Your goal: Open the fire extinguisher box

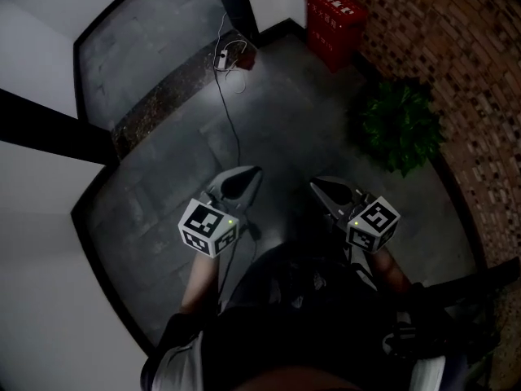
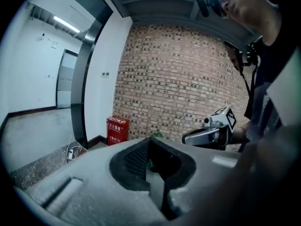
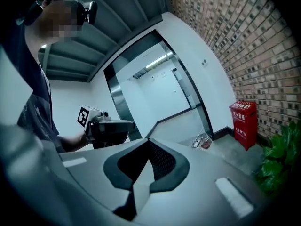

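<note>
The red fire extinguisher box [image 1: 334, 24] stands closed on the floor against the brick wall, far ahead at the upper right. It also shows in the left gripper view as a small red box [image 2: 117, 130] and in the right gripper view [image 3: 244, 124]. My left gripper [image 1: 247, 174] is held close to the body, jaws together with nothing between them; its own view shows the tips meeting [image 2: 150, 145]. My right gripper [image 1: 319, 184] hangs beside it at the same height, also shut and empty [image 3: 149, 145]. Both are well short of the box.
A green potted plant [image 1: 400, 125] sits by the brick wall between me and the box. A white power strip with a cable [image 1: 223, 57] lies on the floor near the dark door frame [image 1: 236, 2]. A raised stone ledge [image 1: 155, 96] runs along the left.
</note>
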`<state>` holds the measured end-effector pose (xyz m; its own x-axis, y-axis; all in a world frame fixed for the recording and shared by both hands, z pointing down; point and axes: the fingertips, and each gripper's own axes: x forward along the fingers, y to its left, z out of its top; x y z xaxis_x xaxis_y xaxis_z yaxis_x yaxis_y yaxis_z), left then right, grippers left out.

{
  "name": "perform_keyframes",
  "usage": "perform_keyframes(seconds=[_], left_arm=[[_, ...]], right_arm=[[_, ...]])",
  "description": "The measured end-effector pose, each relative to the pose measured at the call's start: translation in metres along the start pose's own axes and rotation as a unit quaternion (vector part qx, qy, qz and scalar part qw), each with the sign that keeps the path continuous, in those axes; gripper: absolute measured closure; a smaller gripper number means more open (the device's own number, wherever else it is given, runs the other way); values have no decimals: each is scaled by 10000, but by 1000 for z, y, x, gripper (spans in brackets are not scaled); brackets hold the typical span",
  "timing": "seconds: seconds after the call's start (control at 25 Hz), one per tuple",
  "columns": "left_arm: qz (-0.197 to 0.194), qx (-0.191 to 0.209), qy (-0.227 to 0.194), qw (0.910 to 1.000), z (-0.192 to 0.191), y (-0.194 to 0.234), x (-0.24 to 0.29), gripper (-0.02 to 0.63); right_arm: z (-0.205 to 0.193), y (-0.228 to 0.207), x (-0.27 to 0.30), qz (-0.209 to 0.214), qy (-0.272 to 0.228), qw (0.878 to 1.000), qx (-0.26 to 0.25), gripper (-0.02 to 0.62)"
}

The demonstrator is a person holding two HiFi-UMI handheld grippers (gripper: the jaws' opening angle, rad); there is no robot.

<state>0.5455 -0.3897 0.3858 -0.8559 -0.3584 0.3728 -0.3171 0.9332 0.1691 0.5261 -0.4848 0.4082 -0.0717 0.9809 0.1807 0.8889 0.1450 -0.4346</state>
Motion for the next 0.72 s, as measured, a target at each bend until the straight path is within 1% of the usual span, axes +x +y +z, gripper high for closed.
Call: perform_keyframes(seconds=[0.08, 0.16, 0.24, 0.36, 0.44, 0.56, 0.64, 0.72], left_arm=[[27, 241, 43, 9997, 18, 9, 27, 606], [115, 385, 10, 9992, 36, 23, 49, 606], [211, 388, -77, 9990, 53, 37, 65, 606], [242, 312, -166, 9991, 64, 53, 79, 606], [237, 284, -153, 9992, 66, 66, 89, 606], [86, 440, -117, 9989, 72, 82, 104, 606], [18, 515, -115, 9986, 77, 101, 110, 606], [-48, 514, -175, 9985, 84, 125, 117, 606]], right_arm=[[14, -26, 2, 104, 60, 9999, 1, 594], [30, -54, 4, 187, 99, 9998, -67, 594], [49, -82, 6, 194, 81, 9996, -175, 594], [76, -103, 14, 158, -36, 9993, -336, 594], [90, -115, 23, 135, -140, 9996, -201, 594], [109, -127, 38, 172, -341, 9992, 100, 594], [116, -134, 54, 141, -402, 9988, 236, 594], [122, -142, 73, 59, -387, 9989, 259, 594]])
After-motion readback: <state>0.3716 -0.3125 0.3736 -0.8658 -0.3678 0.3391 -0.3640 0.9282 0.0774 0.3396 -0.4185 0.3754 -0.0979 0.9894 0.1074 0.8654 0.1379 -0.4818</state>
